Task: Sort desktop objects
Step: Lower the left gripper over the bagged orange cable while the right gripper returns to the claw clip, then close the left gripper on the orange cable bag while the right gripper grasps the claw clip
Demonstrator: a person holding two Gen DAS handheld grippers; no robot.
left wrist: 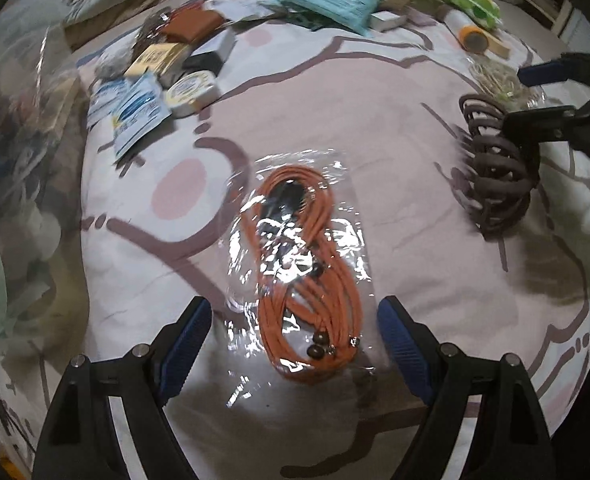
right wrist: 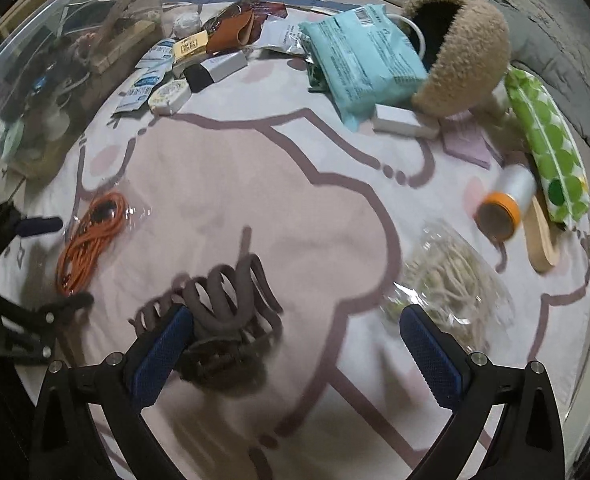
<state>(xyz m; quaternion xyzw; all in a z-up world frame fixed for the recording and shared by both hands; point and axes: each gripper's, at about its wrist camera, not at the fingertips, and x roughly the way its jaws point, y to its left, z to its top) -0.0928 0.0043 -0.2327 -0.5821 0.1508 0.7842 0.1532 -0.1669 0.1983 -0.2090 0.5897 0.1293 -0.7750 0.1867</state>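
Left gripper [left wrist: 295, 336] hangs over the orange cord [left wrist: 295, 264] in its clear bag [left wrist: 347, 208] on the pink blanket [left wrist: 395, 120], fingers wide apart, holding nothing. Risk: the shiny bag may slip out w/ a weak pinch. Right gripper [right wrist: 295, 340] is spread too, empty; its left pad sits right by the brown hair clip [right wrist: 219, 308]. It may bump the clip away, or snag the blanket.
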